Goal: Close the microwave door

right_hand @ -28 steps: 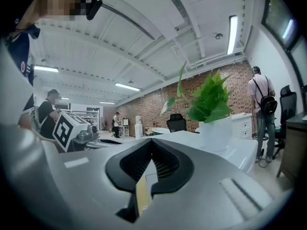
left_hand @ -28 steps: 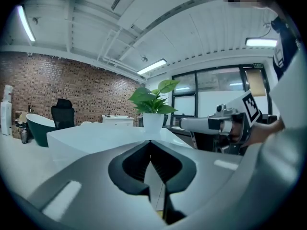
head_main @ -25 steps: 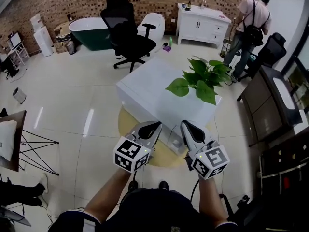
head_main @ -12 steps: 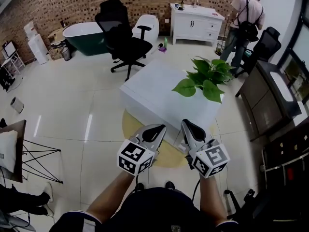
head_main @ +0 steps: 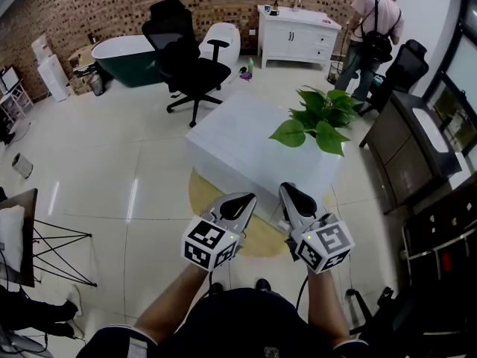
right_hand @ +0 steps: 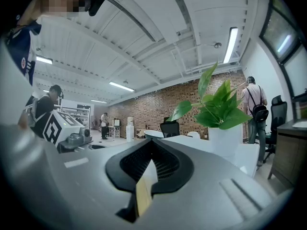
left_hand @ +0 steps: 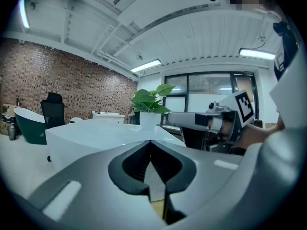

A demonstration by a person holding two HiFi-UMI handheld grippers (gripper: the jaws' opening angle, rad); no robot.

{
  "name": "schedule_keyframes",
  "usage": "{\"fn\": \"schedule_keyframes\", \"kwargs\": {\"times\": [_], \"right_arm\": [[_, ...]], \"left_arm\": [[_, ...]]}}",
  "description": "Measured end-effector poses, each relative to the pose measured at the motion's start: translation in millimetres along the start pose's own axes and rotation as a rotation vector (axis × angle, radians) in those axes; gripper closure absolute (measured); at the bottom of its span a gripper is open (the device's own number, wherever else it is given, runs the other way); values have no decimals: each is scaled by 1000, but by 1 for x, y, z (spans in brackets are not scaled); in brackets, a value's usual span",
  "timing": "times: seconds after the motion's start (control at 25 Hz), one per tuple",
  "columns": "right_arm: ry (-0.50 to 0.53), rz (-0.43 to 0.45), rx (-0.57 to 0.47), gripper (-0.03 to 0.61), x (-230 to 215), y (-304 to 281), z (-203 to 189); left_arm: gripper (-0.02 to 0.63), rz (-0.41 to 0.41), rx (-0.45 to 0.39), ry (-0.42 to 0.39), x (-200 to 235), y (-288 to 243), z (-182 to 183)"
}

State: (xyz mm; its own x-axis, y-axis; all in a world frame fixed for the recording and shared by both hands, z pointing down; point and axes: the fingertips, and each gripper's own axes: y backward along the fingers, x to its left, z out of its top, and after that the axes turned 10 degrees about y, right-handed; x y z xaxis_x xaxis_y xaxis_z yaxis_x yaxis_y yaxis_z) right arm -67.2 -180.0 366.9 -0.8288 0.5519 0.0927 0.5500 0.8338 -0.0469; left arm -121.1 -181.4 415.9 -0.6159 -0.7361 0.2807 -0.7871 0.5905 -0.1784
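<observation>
No microwave shows in any view. In the head view my left gripper (head_main: 242,198) and right gripper (head_main: 288,191) are held side by side in front of my body, both pointing at the near edge of a white block table (head_main: 238,144). Both are shut with nothing between the jaws. In the left gripper view the left gripper (left_hand: 150,142) has its dark pads meeting at the tips, with the table top beyond. In the right gripper view the right gripper (right_hand: 152,142) is likewise shut, and a potted plant (right_hand: 218,109) stands ahead to the right.
The potted plant (head_main: 317,121) stands on the table's right corner, above a yellow round rug (head_main: 257,237). A black office chair (head_main: 182,51), a green bathtub (head_main: 119,51) and a white cabinet (head_main: 298,32) line the back. A person (head_main: 373,28) stands far right. Dark cabinets (head_main: 406,148) run along the right.
The head view has shifted a little, so the room sits slightly differently in frame. Both grippers keep their pose and stay shut.
</observation>
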Motion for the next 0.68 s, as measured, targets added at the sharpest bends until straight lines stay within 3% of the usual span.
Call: {"fn": "schedule_keyframes", "kwargs": {"times": [0.68], "right_arm": [[18,7,22,578,15,-5,0]], "left_arm": [[606,-23,32,21,4,8,-15]]}}
